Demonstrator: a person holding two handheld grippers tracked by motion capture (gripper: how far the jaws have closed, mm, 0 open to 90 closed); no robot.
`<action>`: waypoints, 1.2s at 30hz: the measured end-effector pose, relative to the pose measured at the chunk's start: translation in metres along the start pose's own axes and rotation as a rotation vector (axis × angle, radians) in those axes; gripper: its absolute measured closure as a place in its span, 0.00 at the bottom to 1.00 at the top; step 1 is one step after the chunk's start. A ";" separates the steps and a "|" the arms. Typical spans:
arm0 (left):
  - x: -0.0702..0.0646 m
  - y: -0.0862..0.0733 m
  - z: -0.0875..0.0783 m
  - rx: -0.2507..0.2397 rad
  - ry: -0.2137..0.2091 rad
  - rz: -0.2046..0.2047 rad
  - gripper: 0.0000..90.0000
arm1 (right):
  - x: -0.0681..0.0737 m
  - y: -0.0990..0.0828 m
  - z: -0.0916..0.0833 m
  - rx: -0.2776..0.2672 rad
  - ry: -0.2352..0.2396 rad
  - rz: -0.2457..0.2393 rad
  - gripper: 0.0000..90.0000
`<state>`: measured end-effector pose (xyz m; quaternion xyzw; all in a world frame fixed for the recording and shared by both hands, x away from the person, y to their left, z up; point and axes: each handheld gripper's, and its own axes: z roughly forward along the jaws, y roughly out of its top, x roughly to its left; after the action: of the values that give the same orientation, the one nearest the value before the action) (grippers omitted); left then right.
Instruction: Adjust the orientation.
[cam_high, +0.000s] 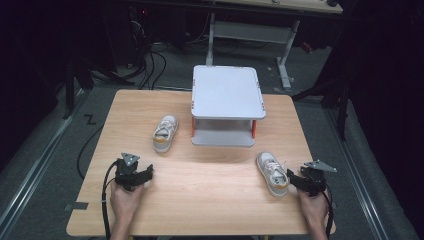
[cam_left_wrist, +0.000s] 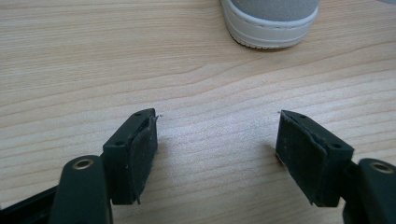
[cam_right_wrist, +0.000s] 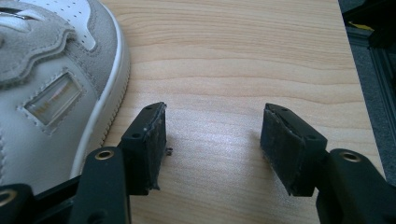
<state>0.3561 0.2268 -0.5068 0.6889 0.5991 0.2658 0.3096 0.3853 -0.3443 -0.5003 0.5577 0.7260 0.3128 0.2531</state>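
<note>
Both grippers parked low at near table (cam_high: 200, 200) edge, likely staging. Left gripper (cam_high: 145, 175) jaws spread, pinching nothing, aimed toward left shoe (cam_high: 165, 133) lying well apart. Right gripper (cam_high: 295, 179) jaws spread too, empty, just beside right shoe (cam_high: 272, 173), probably lined up for grabbing. Two-tier white rack (cam_high: 228, 92) at far edge; nothing seen on either shelf.

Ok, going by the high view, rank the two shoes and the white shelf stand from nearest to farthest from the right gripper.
1. Right-hand shoe, just left of the right gripper, near the table's front right.
2. White shelf stand, at the back centre of the table.
3. Left-hand shoe, left of the stand; too close to the stand to rank firmly.
</note>
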 end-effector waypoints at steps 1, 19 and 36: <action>0.000 0.000 0.000 0.000 0.000 0.000 0.33 | 0.000 0.000 0.000 0.000 0.000 0.000 0.45; -0.001 0.000 0.000 0.001 -0.006 0.012 0.34 | 0.001 0.000 0.000 0.001 0.007 -0.007 0.42; -0.001 0.013 -0.012 -0.035 -0.032 -0.018 0.45 | 0.001 0.000 0.000 0.002 0.009 -0.007 0.42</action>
<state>0.3554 0.2264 -0.4887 0.6822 0.5954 0.2626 0.3335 0.3851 -0.3431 -0.5005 0.5541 0.7292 0.3137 0.2507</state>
